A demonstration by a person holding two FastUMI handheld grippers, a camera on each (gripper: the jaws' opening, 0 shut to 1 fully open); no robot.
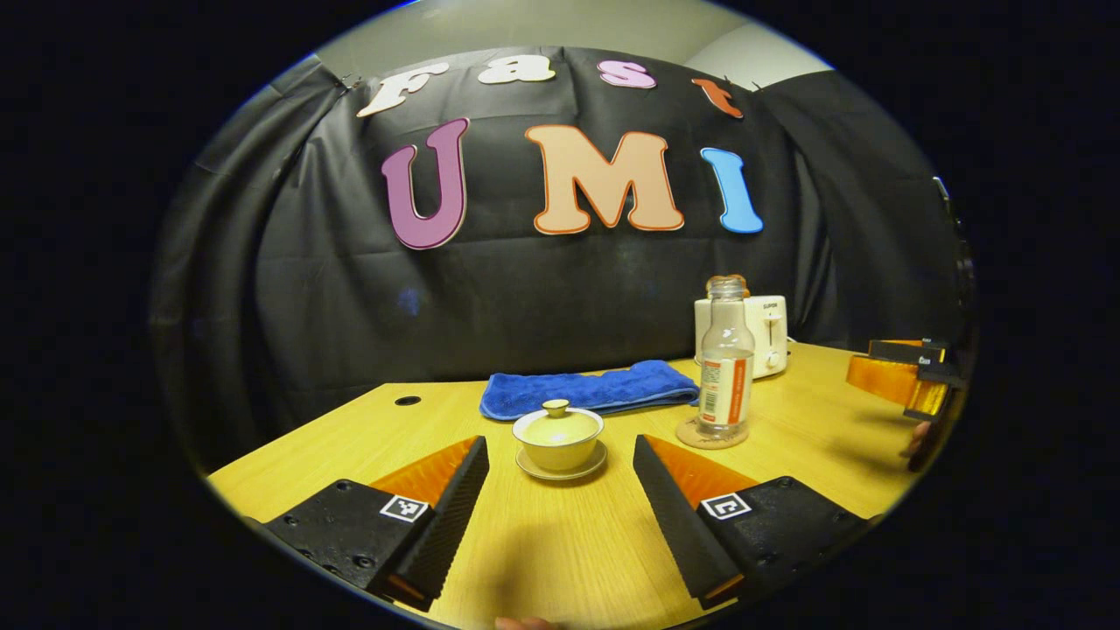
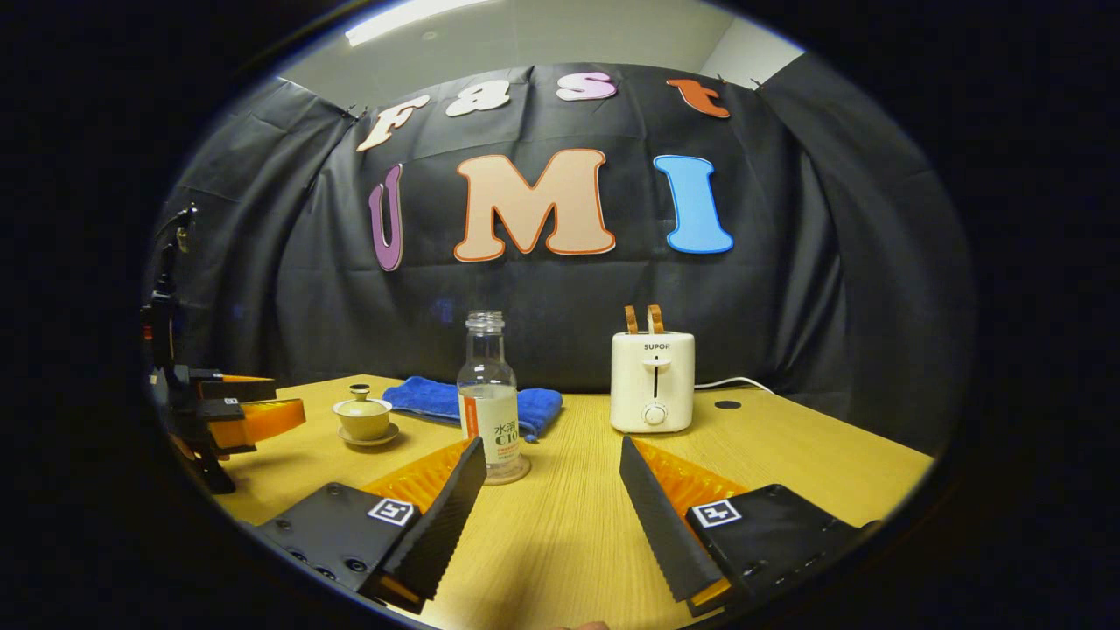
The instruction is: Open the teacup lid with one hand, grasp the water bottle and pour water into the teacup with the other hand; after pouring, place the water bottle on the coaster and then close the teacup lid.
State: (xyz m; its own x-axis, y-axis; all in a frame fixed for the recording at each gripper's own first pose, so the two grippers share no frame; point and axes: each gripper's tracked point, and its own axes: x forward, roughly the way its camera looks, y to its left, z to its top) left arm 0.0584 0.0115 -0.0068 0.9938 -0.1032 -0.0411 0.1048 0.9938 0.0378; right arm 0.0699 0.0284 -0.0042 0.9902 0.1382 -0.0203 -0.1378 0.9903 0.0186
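A: Item one, the left gripper (image 1: 560,472). State?

B: Spread wide, grasping nothing, held low over the near edge of the wooden table (image 1: 560,560). The teacup (image 1: 558,444) stands on its saucer (image 1: 560,471) dead ahead of it, in line with the gap between the fingers, a little farther off. Lid (image 1: 557,422) on, knob (image 1: 556,407) upright on top.

A: Item two, the right gripper (image 2: 553,479).

B: Also spread, empty. In the right gripper view the water bottle (image 2: 489,398) stands ahead and slightly left of its centre line, close beyond the left finger. Long axis vertical, no cap on the neck, partly filled by the look of it.

A: And it stands where?

B: Already on the round coaster (image 1: 710,434), just right of the teacup, a small gap between the two.

A: So which hand for which?

B: My judgement: the left is squared up on the lid knob and is the nearer to the cup; the right is nearer the bottle and needs only a short reach forward and left.

A: Surroundings?

B: Blue towel (image 1: 588,391), folded, lying behind the cup. White toaster (image 2: 653,381) at the far side, right of the bottle, with slices standing in its slots. Cable hole (image 1: 407,401) far left in the tabletop.

A: Obstructions?

B: None between either gripper and its object. The closeness of bottle and cup is the one thing to watch when the lid is lifted.
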